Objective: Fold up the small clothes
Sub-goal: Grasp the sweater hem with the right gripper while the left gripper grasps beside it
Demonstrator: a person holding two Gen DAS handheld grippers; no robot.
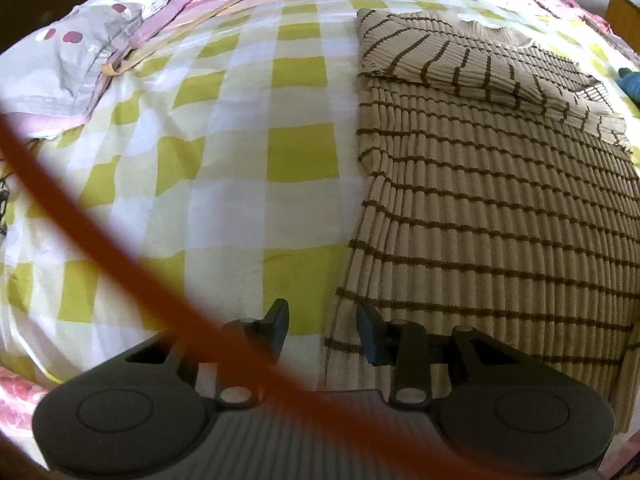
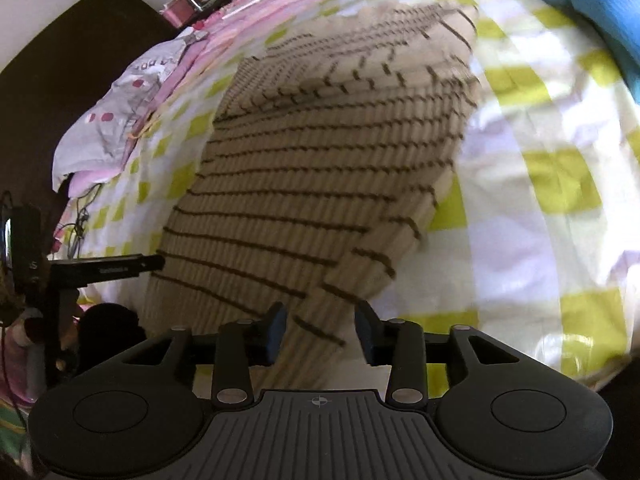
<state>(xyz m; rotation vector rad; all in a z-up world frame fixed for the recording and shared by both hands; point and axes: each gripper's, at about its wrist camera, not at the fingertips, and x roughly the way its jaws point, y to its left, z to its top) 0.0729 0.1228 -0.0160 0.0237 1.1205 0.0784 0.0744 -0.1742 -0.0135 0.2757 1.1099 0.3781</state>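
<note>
A beige ribbed sweater (image 1: 500, 220) with thin brown stripes lies flat on the green-and-white checked sheet (image 1: 240, 140). Its sleeves are folded across its upper part. My left gripper (image 1: 324, 326) hangs open over the sweater's near left edge; the hem edge shows in the gap and the pads do not press it. In the right wrist view the sweater (image 2: 320, 168) runs away from me, blurred. My right gripper (image 2: 320, 330) stands open above the near hem corner, with cloth showing below the gap.
A grey and pink pillow (image 1: 72, 52) lies at the far left of the bed. A blurred orange cable (image 1: 120, 240) crosses the left wrist view. A blue object (image 2: 600, 4) sits far right. A black rig (image 2: 108, 268) stands at the bed's left edge.
</note>
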